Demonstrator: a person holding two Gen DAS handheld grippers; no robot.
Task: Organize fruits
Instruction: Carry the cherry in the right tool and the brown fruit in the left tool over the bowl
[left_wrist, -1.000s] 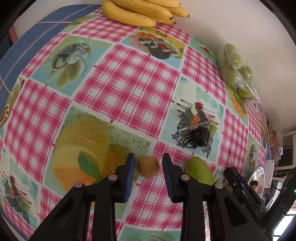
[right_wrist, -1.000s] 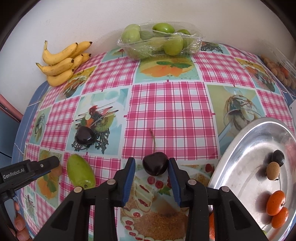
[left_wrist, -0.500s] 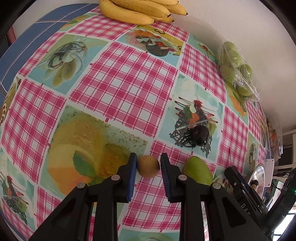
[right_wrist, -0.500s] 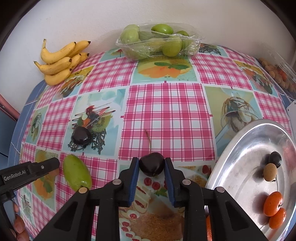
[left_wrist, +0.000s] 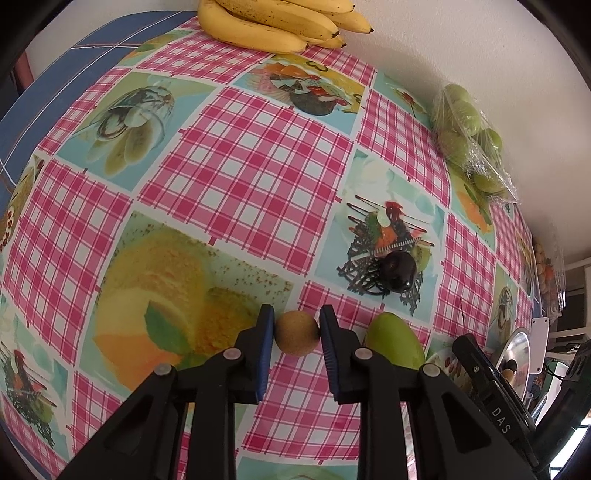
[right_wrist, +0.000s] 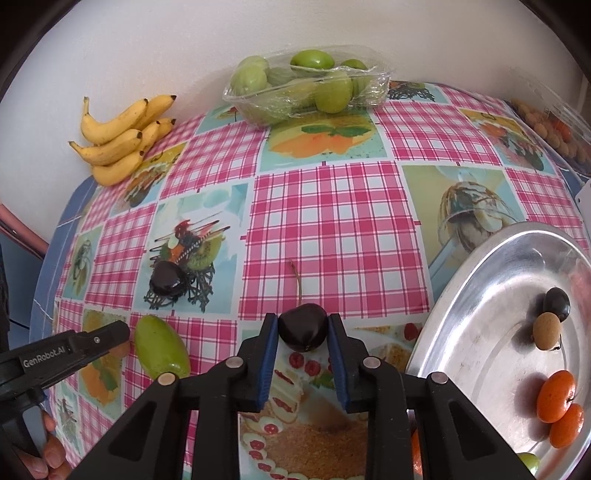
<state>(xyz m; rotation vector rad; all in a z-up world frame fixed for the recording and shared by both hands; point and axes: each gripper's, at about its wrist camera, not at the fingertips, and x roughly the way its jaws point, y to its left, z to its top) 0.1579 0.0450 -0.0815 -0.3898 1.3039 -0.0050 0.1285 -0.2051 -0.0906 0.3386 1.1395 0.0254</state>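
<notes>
Left gripper (left_wrist: 297, 332) clamps a small brown fruit (left_wrist: 296, 332) at lower centre; right gripper (right_wrist: 302, 328) clamps a dark cherry (right_wrist: 303, 326), both on the table (right_wrist: 332, 229).

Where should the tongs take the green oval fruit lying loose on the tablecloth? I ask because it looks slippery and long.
Grip the green oval fruit across its narrow middle, coming down from above. It lies flat on the tablecloth with its long axis roughly pointing away, so the short sides give the pads the narrowest, most parallel faces. The tapered ends would likely squirt out.
</notes>
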